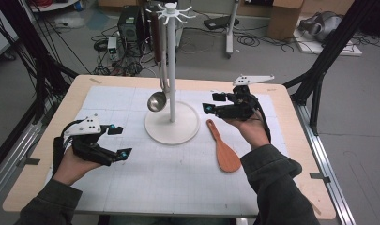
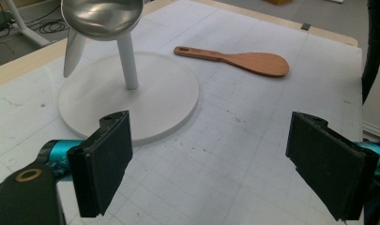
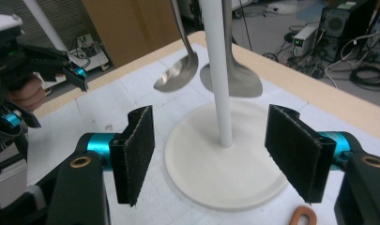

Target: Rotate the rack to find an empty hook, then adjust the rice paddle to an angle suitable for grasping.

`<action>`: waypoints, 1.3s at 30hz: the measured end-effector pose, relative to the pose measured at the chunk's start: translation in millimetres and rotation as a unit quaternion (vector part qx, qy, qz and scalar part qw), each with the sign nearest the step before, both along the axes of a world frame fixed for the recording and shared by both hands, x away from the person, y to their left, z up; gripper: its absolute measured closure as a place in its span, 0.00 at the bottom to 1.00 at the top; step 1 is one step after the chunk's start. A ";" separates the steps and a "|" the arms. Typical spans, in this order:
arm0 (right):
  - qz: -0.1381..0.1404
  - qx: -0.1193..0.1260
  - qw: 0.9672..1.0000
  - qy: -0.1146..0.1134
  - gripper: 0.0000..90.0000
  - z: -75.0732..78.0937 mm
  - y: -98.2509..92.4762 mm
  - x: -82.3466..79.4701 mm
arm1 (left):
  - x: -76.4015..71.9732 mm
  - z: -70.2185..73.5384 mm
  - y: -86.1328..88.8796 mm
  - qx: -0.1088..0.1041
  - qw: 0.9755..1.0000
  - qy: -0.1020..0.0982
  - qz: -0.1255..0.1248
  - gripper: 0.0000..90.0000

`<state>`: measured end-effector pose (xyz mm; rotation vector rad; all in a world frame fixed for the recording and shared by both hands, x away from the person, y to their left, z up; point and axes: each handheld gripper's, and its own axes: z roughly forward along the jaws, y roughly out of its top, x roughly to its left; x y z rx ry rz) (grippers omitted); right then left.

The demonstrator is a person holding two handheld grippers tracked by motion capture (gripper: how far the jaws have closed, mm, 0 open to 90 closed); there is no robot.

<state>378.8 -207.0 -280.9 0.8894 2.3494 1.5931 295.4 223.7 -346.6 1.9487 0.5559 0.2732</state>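
Wooden rice paddle (image 1: 223,149) flat on the counter (image 1: 47,164), just beside the white rack (image 1: 172,123). Right gripper (image 1: 211,103) near its handle, left gripper (image 1: 119,140) apart, jaws released, nothing between. Probably approach step; next, lower and close on the handle.

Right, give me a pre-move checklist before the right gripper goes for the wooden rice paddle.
1. Right gripper jaws open with nothing between them: ok.
2. Left gripper open, holding nothing and well away from the paddle: ok.
3. Wooden rice paddle lies flat on the white mat, nothing on top of it: ok.
4. Right gripper lined up over the paddle: not ok; it faces the stand's pole, with the paddle's handle end low by its right jaw.
5. Paddle clear of the stand base: ok, a gap shows.
6. A free hook at the stand top: cannot tell.
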 end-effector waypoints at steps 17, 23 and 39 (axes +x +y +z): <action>-0.020 -0.018 0.999 0.027 0.33 -35.1 -15.8 -7.4 | -1.2 -4.3 -2.7 0.007 1.000 0.000 -0.001 0.16; -0.026 -0.022 0.999 0.036 0.32 -49.2 -21.5 -11.7 | -5.1 -7.9 -3.8 0.008 1.000 -0.002 0.001 0.16; -0.041 -0.091 0.993 0.058 0.68 -87.8 -34.1 -20.5 | -16.1 -18.1 0.9 0.009 1.000 -0.007 0.014 0.16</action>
